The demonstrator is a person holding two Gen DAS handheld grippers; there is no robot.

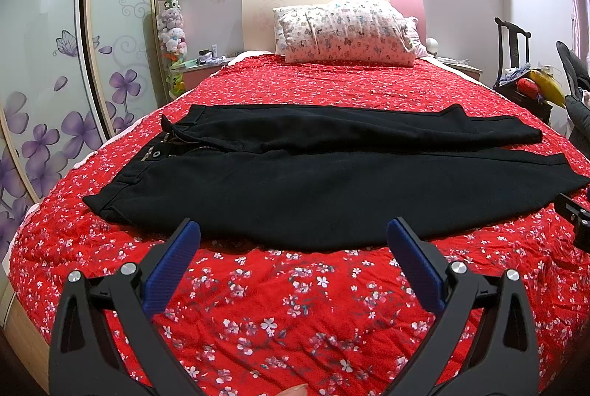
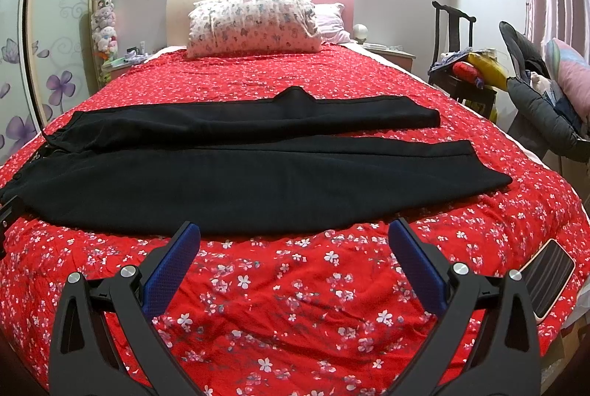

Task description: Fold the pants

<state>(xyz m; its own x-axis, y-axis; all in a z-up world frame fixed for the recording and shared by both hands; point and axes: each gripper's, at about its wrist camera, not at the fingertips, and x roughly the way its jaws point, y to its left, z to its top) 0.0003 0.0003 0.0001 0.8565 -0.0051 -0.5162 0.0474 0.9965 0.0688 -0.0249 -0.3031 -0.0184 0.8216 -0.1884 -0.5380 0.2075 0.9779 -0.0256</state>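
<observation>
Black pants [image 1: 313, 182] lie flat across a bed with a red floral cover [image 1: 295, 303], waistband to the left, both legs stretched to the right and slightly apart. They also show in the right wrist view [image 2: 258, 185]. My left gripper [image 1: 293, 230] is open and empty, hovering just before the near edge of the pants at the hip end. My right gripper [image 2: 295, 231] is open and empty, just before the near edge of the closer leg. The right gripper's body shows at the right edge of the left wrist view [image 1: 579, 219].
A patterned pillow [image 2: 254, 23] leans on the headboard. A phone-like flat object [image 2: 549, 270] lies on the cover near the right front corner. A dark chair [image 2: 464, 71] piled with things stands right of the bed. A sliding wardrobe [image 1: 55, 64] stands on the left.
</observation>
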